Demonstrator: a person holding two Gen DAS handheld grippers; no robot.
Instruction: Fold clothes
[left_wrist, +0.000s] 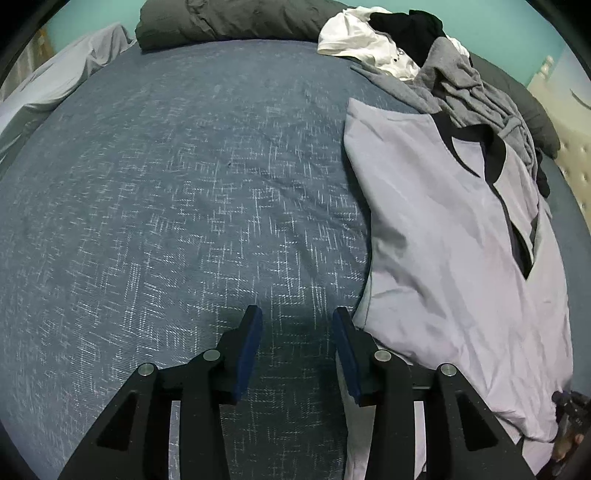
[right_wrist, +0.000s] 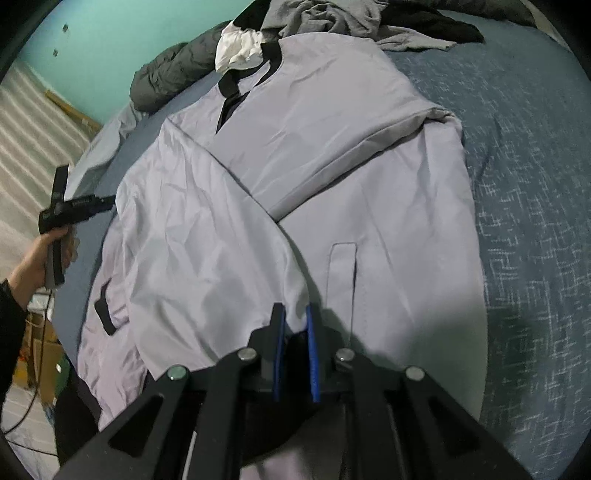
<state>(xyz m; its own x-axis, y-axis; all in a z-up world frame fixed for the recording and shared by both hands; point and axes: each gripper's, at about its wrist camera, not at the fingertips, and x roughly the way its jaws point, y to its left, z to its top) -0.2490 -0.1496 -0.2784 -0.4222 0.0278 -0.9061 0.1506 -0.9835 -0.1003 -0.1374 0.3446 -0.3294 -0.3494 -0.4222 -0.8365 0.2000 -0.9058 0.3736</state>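
Teal wall (left_wrist: 258, 11) behind, blue cross-hatched bedspread (left_wrist: 166, 203) over the bed below. Lavender jacket (right_wrist: 314, 155) spread flat on that bedspread, black collar (right_wrist: 231, 83) toward the far end, both sleeves folded in across the chest, one crossing over the other. Slit pocket (right_wrist: 341, 280) visible on the front panel; black cuff tab (right_wrist: 105, 310) near the hem on the other side. Heap of unfolded clothes beyond the collar: grey garment (left_wrist: 469, 88), white shirt (left_wrist: 365, 44), black garment (left_wrist: 410, 26). Dark quilted blanket (left_wrist: 221, 22) bunched along the far edge of the bed. Pale cloth (left_wrist: 55, 81) draped at the far left corner.

Right gripper (right_wrist: 295, 314) low over the near part of the jacket, blue pads close together, pinching a fold of lavender sleeve fabric between them. Left gripper (left_wrist: 297, 317) beside the jacket's edge, over bare bedspread, jaws spread wide, nothing between them. From the right wrist view, a hand (right_wrist: 40, 254) wrapped around the left gripper's handle off the side of the bed, dark sleeve at the wrist.
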